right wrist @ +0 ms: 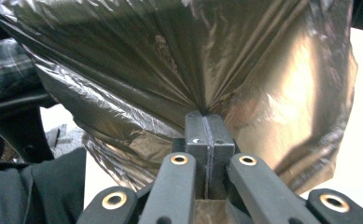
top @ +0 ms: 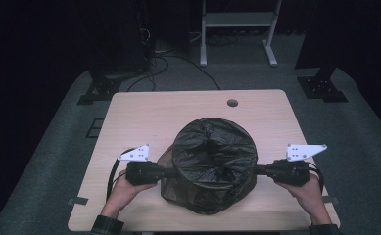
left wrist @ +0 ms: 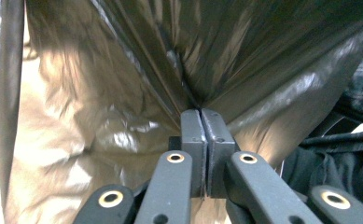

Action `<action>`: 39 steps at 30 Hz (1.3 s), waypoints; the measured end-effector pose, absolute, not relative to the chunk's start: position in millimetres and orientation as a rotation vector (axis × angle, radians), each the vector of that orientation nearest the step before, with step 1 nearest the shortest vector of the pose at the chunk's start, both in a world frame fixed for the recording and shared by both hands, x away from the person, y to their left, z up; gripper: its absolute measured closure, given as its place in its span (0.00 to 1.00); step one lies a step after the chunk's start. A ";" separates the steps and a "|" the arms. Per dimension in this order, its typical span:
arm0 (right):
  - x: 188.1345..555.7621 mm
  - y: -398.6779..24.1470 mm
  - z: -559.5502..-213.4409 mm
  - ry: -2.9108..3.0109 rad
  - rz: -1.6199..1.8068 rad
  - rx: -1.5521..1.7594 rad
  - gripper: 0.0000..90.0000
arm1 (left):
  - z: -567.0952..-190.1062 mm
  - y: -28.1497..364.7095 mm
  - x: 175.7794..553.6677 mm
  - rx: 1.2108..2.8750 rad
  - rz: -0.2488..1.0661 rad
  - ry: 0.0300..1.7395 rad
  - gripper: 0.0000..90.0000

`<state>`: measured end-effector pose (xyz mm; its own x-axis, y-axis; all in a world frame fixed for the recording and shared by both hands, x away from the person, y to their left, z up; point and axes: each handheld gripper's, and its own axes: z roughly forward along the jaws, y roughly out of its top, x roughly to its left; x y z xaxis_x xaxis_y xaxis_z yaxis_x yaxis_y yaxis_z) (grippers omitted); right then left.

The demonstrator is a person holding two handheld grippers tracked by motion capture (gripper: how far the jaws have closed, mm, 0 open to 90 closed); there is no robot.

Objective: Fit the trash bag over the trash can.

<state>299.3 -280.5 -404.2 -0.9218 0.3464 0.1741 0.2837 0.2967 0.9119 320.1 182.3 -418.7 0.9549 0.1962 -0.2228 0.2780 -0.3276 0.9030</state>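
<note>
While both grippers clamp its sides, a black bin bag sits at the table's near middle.

Nearest, the person's hands hold the left gripper and the right gripper level at the bag's left and right flanks; each pair of jaws is closed on a pinch of film, creases fanning out from the pads; the plastic looks thin, light, soft and slippery, likely to tear if jerked; gathered folds near the rim seem the safest hold; farther off, the wooden table lies bare.
</note>
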 end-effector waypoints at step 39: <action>316.9 -278.3 -365.3 2.425 1.871 0.432 0.11 | -282.3 139.5 320.6 1.832 0.157 0.265 0.00</action>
